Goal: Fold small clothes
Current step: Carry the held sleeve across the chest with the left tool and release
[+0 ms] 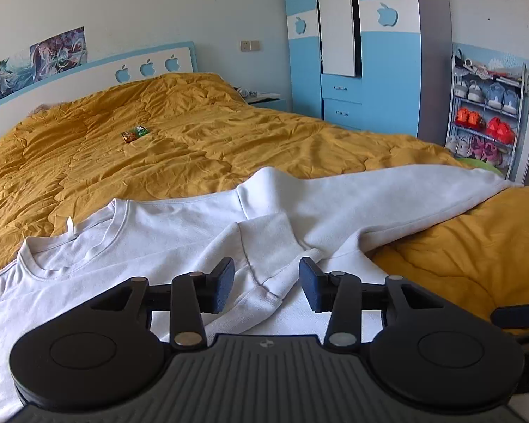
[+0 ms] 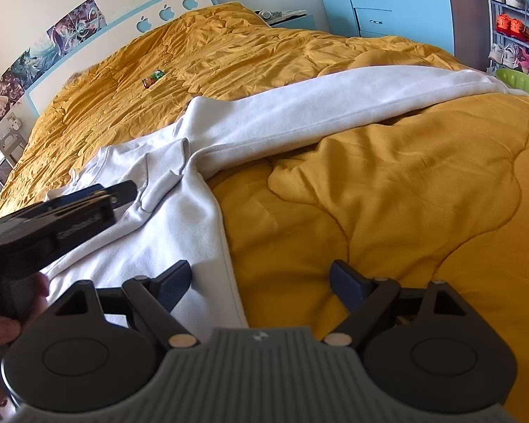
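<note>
White sweatshirt spread flat on bed's yellow quilt, lower centre of frame, so folding is easier. One sleeve already laid across chest. Left gripper jaws parted, nothing pinched. Right gripper jaws wide open over side edge, lower frame, probably for next fold.

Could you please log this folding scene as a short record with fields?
garment: white sweatshirt lying on the quilt, collar toward the headboard
folded sleeve: cuff laid across the chest
other sleeve: long sleeve stretched out toward the shoe rack
left tongs: open above the cuff, holding nothing
right tongs: open over the sweatshirt's side edge
stray item: small wrapper on the quilt
</note>
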Motion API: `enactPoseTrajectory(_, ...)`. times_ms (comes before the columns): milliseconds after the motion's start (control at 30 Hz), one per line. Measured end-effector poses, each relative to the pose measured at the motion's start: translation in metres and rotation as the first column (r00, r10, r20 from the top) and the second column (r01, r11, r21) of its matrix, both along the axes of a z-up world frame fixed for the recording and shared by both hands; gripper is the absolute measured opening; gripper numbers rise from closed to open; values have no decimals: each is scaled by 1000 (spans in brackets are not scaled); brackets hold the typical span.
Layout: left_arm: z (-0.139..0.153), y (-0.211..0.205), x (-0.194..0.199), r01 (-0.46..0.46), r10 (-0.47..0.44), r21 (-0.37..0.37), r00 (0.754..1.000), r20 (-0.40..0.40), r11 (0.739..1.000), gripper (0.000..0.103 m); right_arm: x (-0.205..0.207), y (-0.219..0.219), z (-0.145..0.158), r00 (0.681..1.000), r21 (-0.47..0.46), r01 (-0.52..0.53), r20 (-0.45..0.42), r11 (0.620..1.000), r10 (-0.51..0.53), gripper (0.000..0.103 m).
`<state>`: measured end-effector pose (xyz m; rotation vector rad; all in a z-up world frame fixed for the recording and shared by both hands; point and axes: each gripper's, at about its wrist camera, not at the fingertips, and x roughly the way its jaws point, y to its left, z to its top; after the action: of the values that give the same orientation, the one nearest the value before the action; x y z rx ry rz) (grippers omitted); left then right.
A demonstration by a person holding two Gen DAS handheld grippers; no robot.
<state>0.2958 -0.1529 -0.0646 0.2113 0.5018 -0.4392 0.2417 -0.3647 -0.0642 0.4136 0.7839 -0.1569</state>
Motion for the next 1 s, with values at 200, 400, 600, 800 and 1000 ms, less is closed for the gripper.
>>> enactPoseTrajectory(200,21,47,-46,-102,102,-18,994,28,995,60,3,11,-2,1000,-73,-14,-12,997,14,82)
enactPoseTrajectory(400,13,101,-78,-302,294,94,952,92,949,60,6,27,-5,1000,-187,-21,-27,982,16,82)
enactPoseTrajectory(600,-4,160,-74,-565,529,256,825,200,784,60,6,32,-6,999,-219,-18,-32,976,11,82)
enactPoseTrajectory(800,-13,214,-33,-618,643,313,766,29,722,59,5,34,-6,999,-227,-17,-32,974,10,82)
enactPoseTrajectory(1000,-42,206,-23,-491,522,495,849,84,717,54,5,35,-7,999,-234,-28,-29,972,21,83)
